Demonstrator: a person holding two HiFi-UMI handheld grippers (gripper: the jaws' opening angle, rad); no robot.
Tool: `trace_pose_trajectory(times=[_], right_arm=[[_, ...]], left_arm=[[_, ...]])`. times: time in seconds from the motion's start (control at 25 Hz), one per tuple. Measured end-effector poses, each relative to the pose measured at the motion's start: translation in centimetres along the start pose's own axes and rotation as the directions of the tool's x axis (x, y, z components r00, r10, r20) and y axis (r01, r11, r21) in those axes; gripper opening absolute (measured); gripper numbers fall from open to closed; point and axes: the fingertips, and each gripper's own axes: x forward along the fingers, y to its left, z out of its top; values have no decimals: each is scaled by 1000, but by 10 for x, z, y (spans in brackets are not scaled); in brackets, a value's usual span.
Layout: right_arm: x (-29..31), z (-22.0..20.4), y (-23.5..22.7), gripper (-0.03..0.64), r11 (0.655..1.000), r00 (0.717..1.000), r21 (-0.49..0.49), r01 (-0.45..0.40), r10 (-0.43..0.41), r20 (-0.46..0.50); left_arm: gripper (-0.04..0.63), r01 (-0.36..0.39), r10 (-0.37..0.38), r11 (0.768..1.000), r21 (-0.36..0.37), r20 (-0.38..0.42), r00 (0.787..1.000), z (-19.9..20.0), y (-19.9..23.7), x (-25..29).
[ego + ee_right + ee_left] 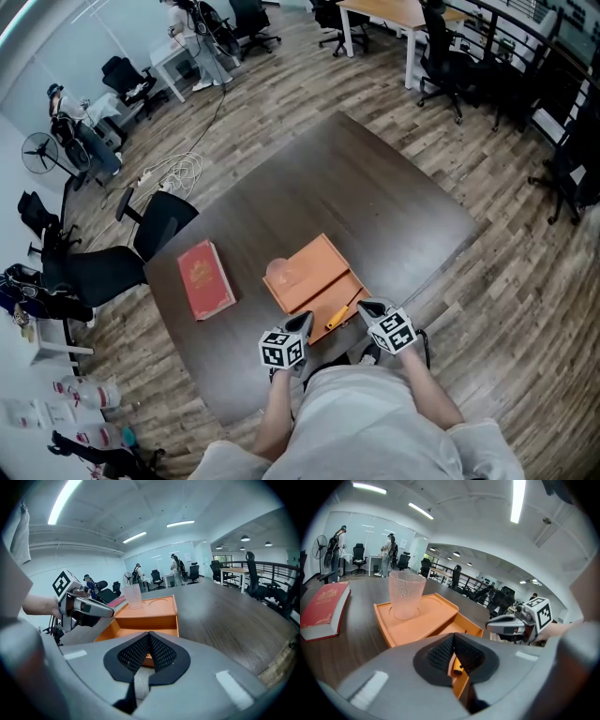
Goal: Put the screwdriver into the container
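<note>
Hovering clenched and empty at the near edge of the container (319,260): left claw (304,322), right claw (367,307). Between them, maybe already inside, slanting towards right claw: screwdriver (337,315).

I see the orange container (319,262) lying flat, with its lower compartment open toward me. The screwdriver (337,315) has a yellow handle and lies slantwise in that compartment, as far as I can tell.
</note>
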Motion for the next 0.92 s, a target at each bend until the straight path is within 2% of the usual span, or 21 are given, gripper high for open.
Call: trace_pose_trajectory(times=[0.92], right_arm=[[-4, 0, -6, 2, 1000, 1000, 7, -2, 2, 12]], left_arm=[[55, -5, 5, 1000, 13, -22, 1000, -7, -4, 7]])
